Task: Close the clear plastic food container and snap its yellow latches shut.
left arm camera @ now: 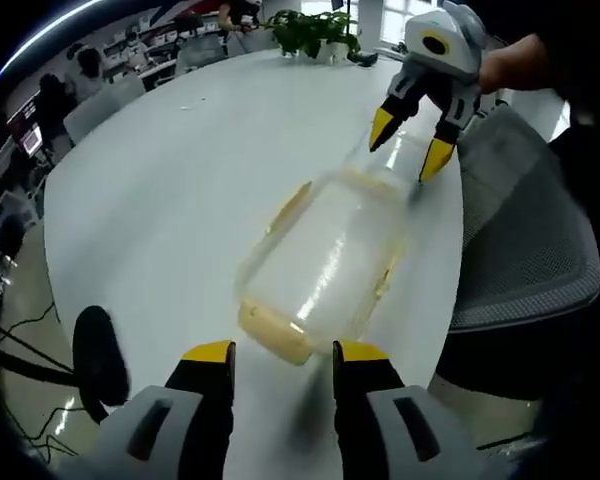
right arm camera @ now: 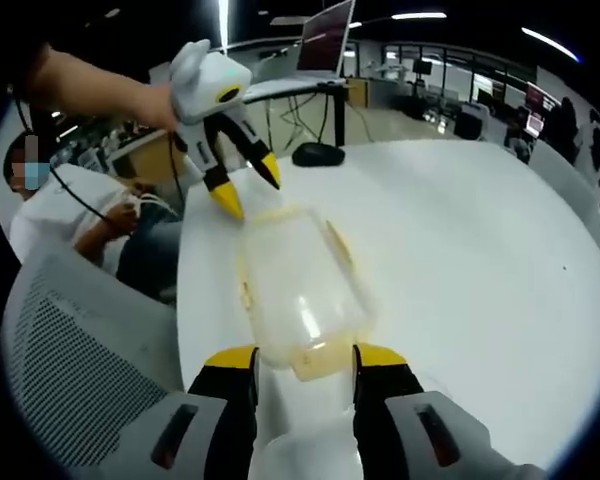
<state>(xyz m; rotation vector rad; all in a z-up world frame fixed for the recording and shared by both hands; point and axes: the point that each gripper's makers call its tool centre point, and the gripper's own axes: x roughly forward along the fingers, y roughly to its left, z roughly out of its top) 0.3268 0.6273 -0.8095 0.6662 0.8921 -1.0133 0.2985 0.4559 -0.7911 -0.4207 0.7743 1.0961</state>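
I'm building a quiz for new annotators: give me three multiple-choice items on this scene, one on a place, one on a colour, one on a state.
1. Where does the clear food container rest?
A. On the white round table
B. On the mesh chair
C. On the floor

2. What colour are the gripper fingertips?
A. Red
B. Yellow
C. Blue

3. How do the left gripper and right gripper stand?
A. Both clamped on the lid
B. One open, one shut
C. Both open, one at each end of the container

Answers: 1 A, it lies on the tabletop; 2 B, the tips are yellow; 3 C, each pair of jaws is spread, gripping nothing.
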